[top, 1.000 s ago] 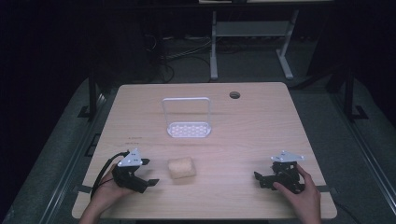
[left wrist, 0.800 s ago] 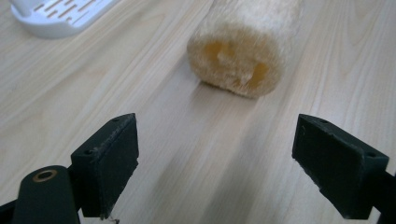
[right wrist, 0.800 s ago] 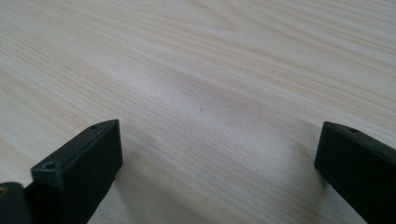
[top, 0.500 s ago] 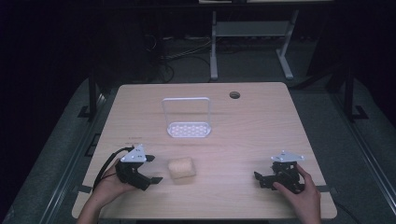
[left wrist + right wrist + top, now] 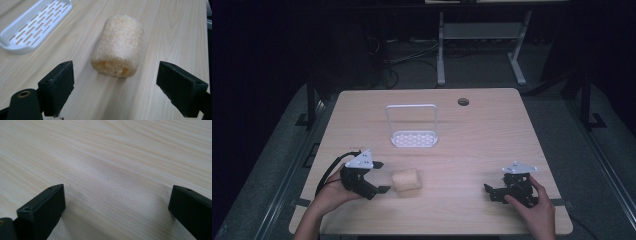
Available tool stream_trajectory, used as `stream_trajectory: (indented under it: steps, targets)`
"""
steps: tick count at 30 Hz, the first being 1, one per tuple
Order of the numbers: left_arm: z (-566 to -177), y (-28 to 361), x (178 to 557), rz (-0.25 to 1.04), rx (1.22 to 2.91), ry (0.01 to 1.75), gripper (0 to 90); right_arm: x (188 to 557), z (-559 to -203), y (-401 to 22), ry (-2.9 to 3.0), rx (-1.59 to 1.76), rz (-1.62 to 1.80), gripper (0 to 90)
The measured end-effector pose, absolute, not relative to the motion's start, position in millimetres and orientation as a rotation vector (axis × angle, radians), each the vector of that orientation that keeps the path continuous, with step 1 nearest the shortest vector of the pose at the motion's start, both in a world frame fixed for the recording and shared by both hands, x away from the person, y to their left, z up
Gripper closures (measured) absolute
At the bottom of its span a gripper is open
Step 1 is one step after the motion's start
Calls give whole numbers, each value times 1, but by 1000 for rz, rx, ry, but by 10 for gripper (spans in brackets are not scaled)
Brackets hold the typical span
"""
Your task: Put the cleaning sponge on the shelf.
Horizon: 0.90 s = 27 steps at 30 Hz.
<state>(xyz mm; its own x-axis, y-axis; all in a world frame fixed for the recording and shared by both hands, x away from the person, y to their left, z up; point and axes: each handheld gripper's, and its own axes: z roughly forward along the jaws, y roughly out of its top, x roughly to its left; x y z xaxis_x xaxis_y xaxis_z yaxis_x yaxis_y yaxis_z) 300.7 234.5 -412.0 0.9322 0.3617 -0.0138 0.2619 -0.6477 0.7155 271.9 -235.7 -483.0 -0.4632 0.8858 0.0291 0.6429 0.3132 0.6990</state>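
At the near left of the desk (image 5: 472,130), your left hand (image 5: 329,192) holds the left tool (image 5: 379,176), its jaws spread wide and pointed at the loofah roll (image 5: 406,180), pinching nothing. Seen from the left gripper view, that left tool (image 5: 115,93) has the roll (image 5: 118,50) lying ahead of its pads, between their lines but untouched by either pad (image 5: 58,86); the roll's hollow end faces the camera. Item, loofah roll: pale tan, rough, lying on its side on the bare wood, near the front edge, left of centre. Item, white rack (image 5: 411,127): slotted base with a tall upright wire frame, standing behind the roll, toward the desk's middle, well apart from it; its base (image 5: 35,25) lies at upper left in the left gripper view. Item, round cable hole (image 5: 463,102): far side, right of the rack. At the near right, your right hand (image 5: 532,207) holds the right tool (image 5: 490,192) low at the desk, jaws spread, with only bare wood between them in the right gripper view (image 5: 117,212).
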Motion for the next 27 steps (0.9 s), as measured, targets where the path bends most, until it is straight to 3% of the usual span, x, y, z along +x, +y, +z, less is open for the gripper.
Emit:
stream_trajectory:
  steps: [27]
  targets:
    - [-403,193,318,149,2326,353,141,272,-483,-236,2225,1366,930,7]
